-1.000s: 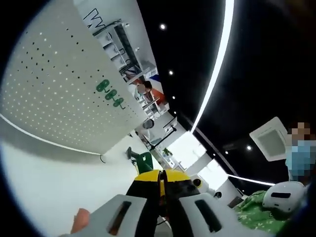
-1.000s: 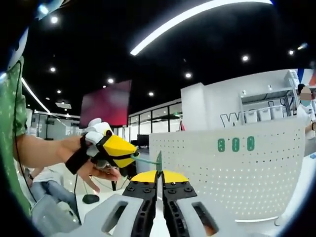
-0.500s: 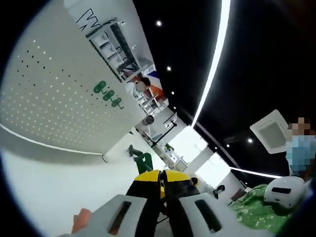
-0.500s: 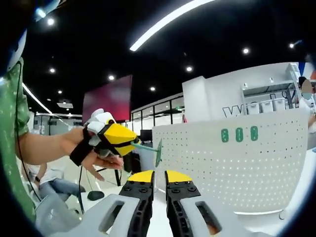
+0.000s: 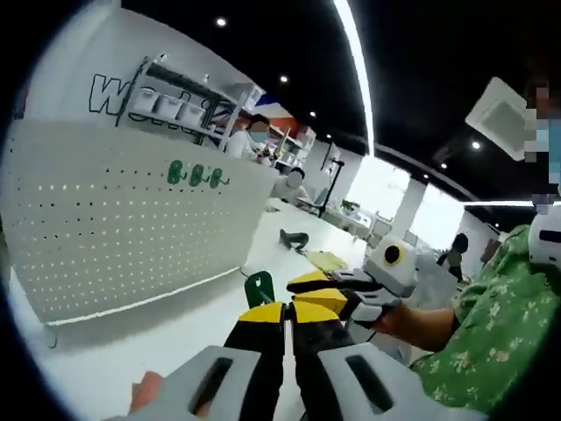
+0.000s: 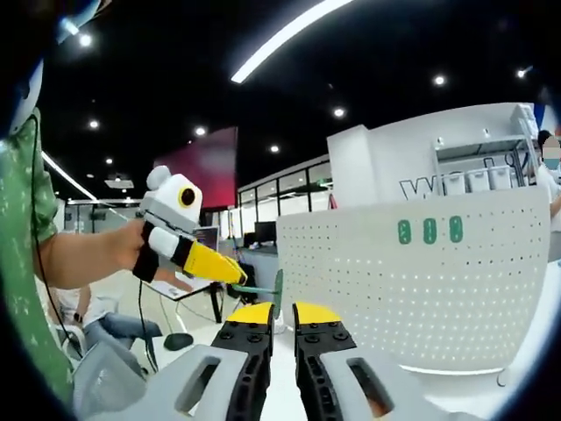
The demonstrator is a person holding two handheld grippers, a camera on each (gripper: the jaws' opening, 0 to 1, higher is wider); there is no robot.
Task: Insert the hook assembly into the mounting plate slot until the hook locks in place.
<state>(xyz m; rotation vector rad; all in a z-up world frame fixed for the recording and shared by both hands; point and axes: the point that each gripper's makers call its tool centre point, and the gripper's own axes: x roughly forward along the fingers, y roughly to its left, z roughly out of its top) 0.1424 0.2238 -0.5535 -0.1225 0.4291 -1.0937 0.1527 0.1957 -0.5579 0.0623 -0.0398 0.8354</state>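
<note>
One white pegboard mounting plate [image 6: 438, 281] standing upright on the white surface [image 5: 131, 351], with three green hooks [image 6: 429, 231] already seated in a row near its top edge. One more green hook assembly [image 6: 267, 288] pinched in the closed left gripper [image 6: 235, 274], held in the air just left of the plate's edge and apart from it. In the left gripper view, same plate [image 5: 123, 228] off to the left, three hooks [image 5: 195, 174] in a row, and the held hook's green plate [image 5: 259, 288] poking up beyond the left gripper [image 5: 287, 309]. Right gripper [image 6: 282, 309] slightly parted, holding nothing, also seen at [image 5: 317, 291] beside the hook.
</note>
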